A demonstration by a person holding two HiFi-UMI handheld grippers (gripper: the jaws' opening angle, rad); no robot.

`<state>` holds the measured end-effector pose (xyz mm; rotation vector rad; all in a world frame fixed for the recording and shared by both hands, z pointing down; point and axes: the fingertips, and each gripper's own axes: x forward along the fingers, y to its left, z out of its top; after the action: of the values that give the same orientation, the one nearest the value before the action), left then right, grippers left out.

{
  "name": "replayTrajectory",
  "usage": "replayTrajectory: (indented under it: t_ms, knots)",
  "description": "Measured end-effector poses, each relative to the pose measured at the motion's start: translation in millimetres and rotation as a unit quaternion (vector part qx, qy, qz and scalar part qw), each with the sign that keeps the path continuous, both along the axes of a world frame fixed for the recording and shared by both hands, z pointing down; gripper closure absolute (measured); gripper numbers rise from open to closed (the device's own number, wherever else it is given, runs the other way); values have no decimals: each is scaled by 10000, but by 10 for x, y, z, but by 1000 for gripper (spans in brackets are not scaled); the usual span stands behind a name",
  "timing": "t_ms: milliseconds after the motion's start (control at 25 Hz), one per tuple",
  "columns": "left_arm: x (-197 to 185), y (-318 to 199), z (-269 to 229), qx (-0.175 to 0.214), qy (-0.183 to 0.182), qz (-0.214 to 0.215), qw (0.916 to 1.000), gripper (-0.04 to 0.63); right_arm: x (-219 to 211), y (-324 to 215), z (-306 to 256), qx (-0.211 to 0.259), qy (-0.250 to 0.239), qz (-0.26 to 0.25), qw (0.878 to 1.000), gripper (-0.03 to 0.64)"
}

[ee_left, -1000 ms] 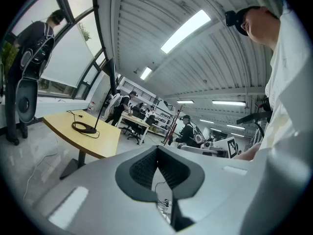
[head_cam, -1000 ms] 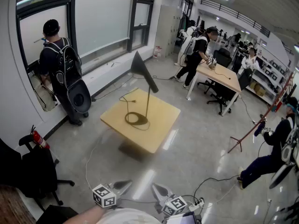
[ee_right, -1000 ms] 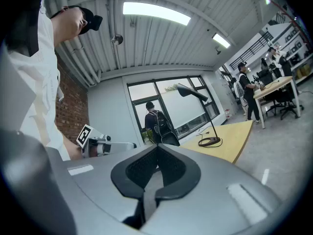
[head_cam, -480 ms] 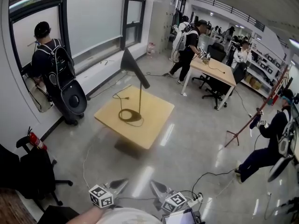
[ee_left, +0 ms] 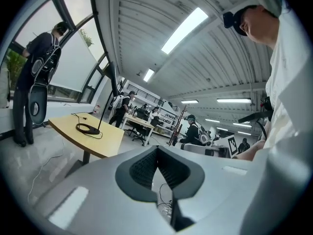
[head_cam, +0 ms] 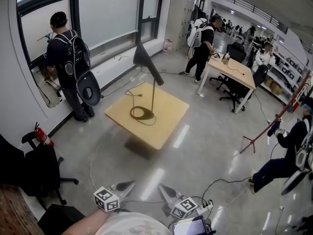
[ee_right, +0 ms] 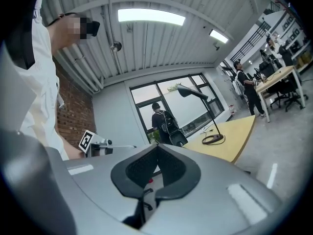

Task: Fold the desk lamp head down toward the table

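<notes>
Work on the fold has not begun in the head view: the desk lamp (head_cam: 153,98) stands mid-table on the table (head_cam: 168,126) with its lamp head (head_cam: 147,66) raised high above the top, while the left gripper (head_cam: 128,185) and right gripper (head_cam: 165,193) hang well short of the table's near edge. The left gripper view shows its fingers (ee_left: 142,168) pressed together on nothing, the lamp far off on the table. The right gripper view shows likewise closed, empty fingers (ee_right: 139,168), so by my reading the approach to the table, the grip and the fold all remain.
</notes>
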<state>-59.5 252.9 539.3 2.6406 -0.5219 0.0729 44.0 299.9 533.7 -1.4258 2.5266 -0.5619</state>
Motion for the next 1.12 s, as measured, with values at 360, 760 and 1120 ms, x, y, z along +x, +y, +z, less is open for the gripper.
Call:
replayTrajectory:
  t_ms: [360,760,1120]
  knots:
    - [193,193,36,134,-219,75,9996,595,3,142,154,-135,96,-213,9996,606]
    - [55,161,9,65,-339,-207,9992,595,-17,63,182,-211,255,-221,9992,606]
    - [-89,-386,31,90,-342,-309,9989,595,-63,-355,200,-302,414,22,9987,606]
